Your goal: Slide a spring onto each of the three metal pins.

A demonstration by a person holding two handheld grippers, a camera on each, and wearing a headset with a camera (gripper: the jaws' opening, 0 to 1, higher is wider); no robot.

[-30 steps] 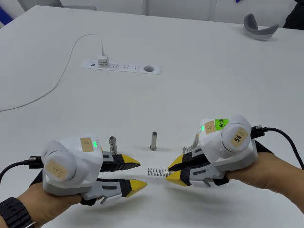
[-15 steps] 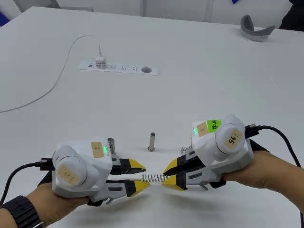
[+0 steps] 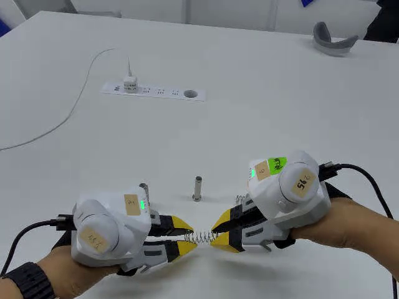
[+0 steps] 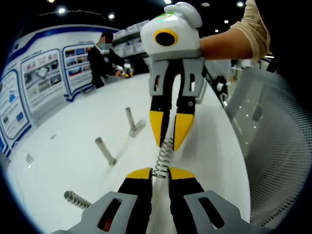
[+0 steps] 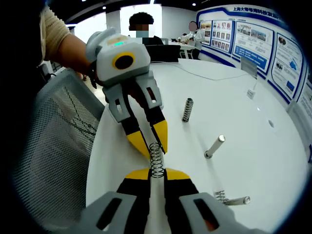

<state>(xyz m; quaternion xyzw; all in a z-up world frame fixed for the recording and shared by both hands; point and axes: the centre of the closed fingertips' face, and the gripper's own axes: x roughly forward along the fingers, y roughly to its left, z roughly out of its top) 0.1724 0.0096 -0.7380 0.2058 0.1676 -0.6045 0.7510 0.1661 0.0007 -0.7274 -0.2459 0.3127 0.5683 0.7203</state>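
Your left gripper [image 3: 189, 239] moved in; it and right gripper [image 3: 216, 235] both clench spring [image 3: 201, 237]. Handover likely; middle pin [image 3: 197, 187] bare.

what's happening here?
A person holds a gripper in each hand over a white table. One spring is stretched between them: the right gripper has its tongs closed on one end and the left gripper has its tongs on the other, which looks like a handover. The middle pin stands bare. The left pin already wears a spring, and the pin near the right gripper seems to have one at its base.
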